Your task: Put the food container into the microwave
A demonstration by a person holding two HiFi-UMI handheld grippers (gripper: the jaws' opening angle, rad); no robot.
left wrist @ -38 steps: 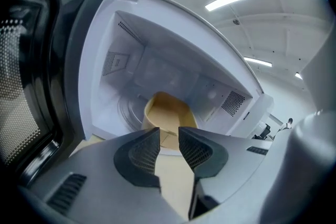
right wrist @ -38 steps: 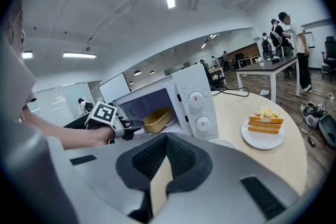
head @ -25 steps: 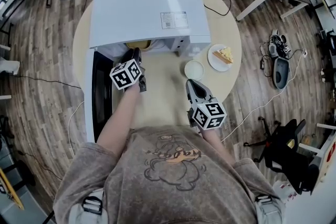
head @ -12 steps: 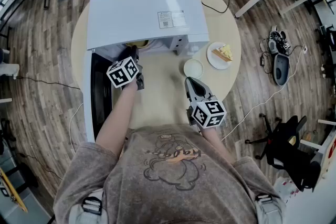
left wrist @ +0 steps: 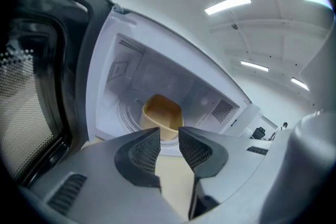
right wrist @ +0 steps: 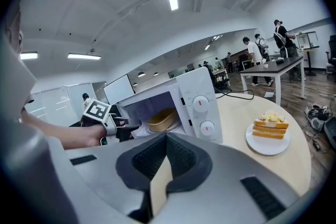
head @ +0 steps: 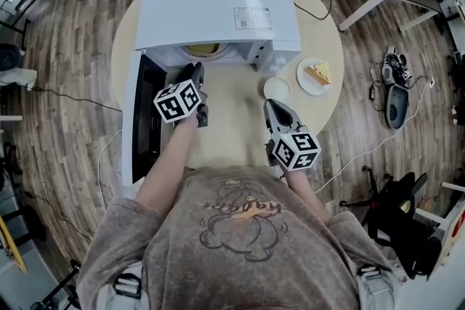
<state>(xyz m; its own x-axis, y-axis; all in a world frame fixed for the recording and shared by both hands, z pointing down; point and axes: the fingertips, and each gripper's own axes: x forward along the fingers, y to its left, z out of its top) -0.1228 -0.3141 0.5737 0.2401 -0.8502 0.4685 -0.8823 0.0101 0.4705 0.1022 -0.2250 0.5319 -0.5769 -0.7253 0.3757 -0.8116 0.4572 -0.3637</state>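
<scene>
The round bench [head: 234,112] carries everything, and the microwave [head: 218,7] fills most of its far half. Little bare surface shows behind the microwave, so I judge that a hard shove on its front could slide it toward that edge.

Its door [head: 147,116] hangs wide open to my left, out past the bench rim. If I swing it shut too fast, the light casing may jolt. If I swing it while my left tongs [left wrist: 169,136] sit at the mouth of the cavity, the door will strike them. Those tongs are slightly parted and empty, with only the bench showing in the narrow gap.

My right tongs [right wrist: 167,136] are pressed together at the tips, holding nothing, low over the near side of the bench. A careless sweep forward from there could hit what lies to the right of the microwave.

The food container [left wrist: 161,115] is already inside, sitting on the turntable [left wrist: 126,117]. Reaching in again could nudge it off-centre or tip it.

The plate [head: 304,82] with a wedge of cake sits near the bench's right edge and could be pushed off. The small white dish [head: 277,89], just beside it and nearest my right tongs, is the easiest thing to clip.
</scene>
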